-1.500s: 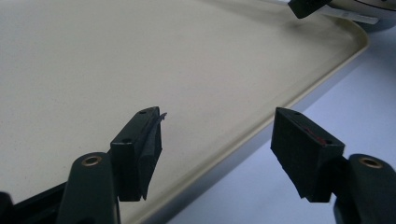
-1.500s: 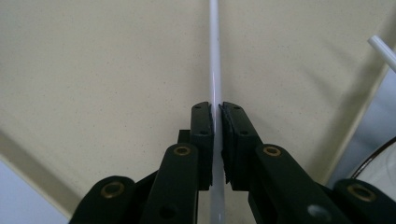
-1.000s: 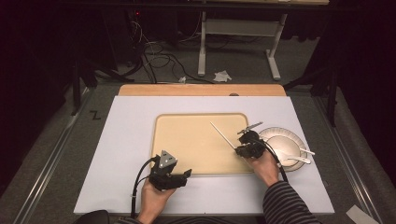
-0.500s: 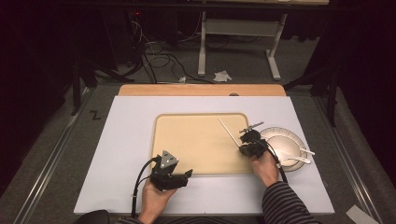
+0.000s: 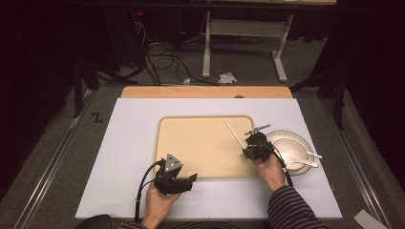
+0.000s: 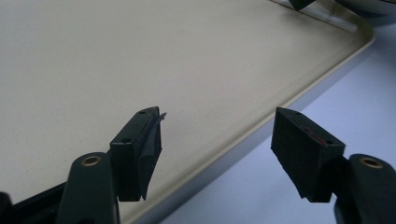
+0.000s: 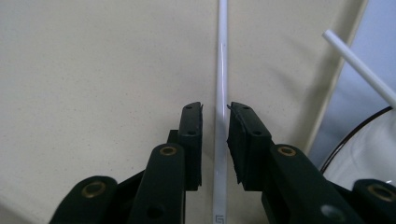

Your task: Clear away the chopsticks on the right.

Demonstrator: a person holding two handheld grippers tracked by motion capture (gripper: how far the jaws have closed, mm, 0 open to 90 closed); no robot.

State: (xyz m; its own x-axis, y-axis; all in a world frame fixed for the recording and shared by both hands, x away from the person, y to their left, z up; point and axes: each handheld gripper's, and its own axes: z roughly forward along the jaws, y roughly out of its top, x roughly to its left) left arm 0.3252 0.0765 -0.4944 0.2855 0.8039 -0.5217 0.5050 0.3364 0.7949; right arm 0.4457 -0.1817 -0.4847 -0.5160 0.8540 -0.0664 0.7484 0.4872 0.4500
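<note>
Dark room, cables strewn on the floor beyond; in front, a bench (image 5: 119, 157) topped with a white sheet. At its middle, a shallow beige plastic tray (image 5: 191, 143) with rounded corners and a low raised rim. Just off the tray's right edge, a round white plate (image 5: 286, 140) carrying white plastic cutlery (image 5: 305, 162).

Over the tray's right part, the right gripper (image 5: 252, 143), held in a hand with a striped sleeve. Between its jaws, a long thin white plastic stick (image 7: 220, 93): straight, glossy, flat-sided, with a small embossed mark near its lower end in the right gripper view. Jaws drawn in narrow on either side of the stick, a sliver of gap visible along each face, so cannot tell whether gripped or merely enclosed. In the high view, stick slanting up and left from the gripper across the tray (image 5: 234, 134), tilted, free end well above the jaws. A second white rod (image 7: 359, 67) crossing the tray's rim at the upper right of the right gripper view.

At the tray's near edge, the left gripper (image 5: 184, 181), jaws spread wide and holding nothing, one over the tray's surface, the other over the white sheet beyond the rim.
</note>
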